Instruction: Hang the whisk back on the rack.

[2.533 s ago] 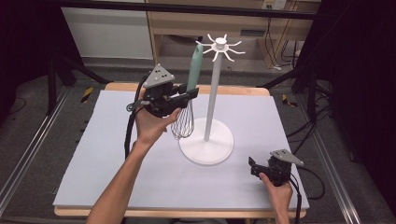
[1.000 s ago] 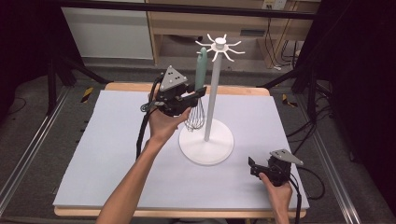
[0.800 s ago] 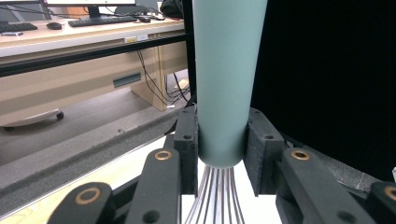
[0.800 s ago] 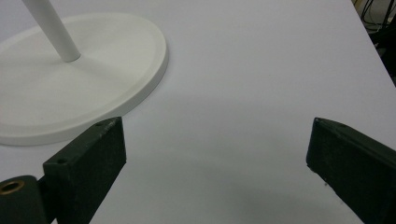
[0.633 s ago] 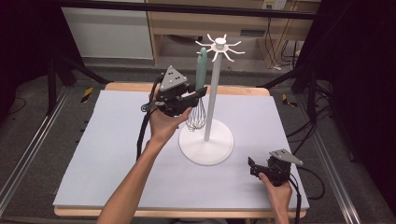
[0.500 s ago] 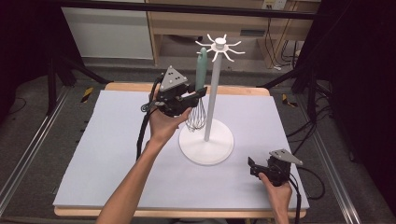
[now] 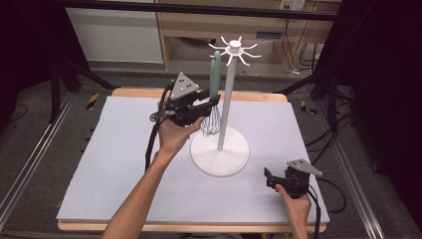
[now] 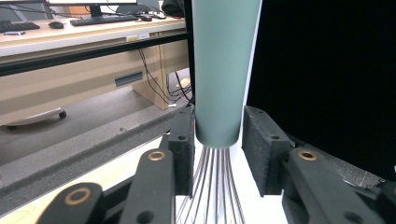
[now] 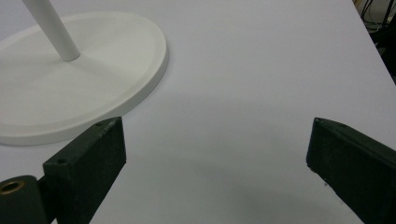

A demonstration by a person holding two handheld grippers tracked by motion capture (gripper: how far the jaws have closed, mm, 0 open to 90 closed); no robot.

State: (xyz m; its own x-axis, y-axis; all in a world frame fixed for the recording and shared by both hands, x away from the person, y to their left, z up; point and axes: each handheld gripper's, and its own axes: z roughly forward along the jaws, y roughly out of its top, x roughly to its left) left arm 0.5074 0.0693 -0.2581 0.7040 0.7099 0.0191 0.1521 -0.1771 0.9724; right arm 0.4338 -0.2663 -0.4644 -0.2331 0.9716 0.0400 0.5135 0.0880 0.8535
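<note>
Left gripper [image 7: 206, 105], centre frame, has just been opening around your whisk [image 8: 227, 70], jaws slightly off the handle, leaving it hanging from the rack [image 7: 232, 50].

Both forearms come in bare, with no sleeve at the wrist. The left gripper [image 7: 211, 102] is a black block topped by a grey three-cornered plate that carries a few dark dots, and a black cable loops from its rear down beside the arm. Seen close in the left gripper view, its jaws are matte black bars with thick rectangular pads, each bar pinned to a linkage arm by a brass-coloured ringed rivet, with small screw holes in the pad sides. The right gripper [image 7: 269, 178] is the same make: black body, grey triangular plate, black cable trailing behind, blunt black pads.
</note>
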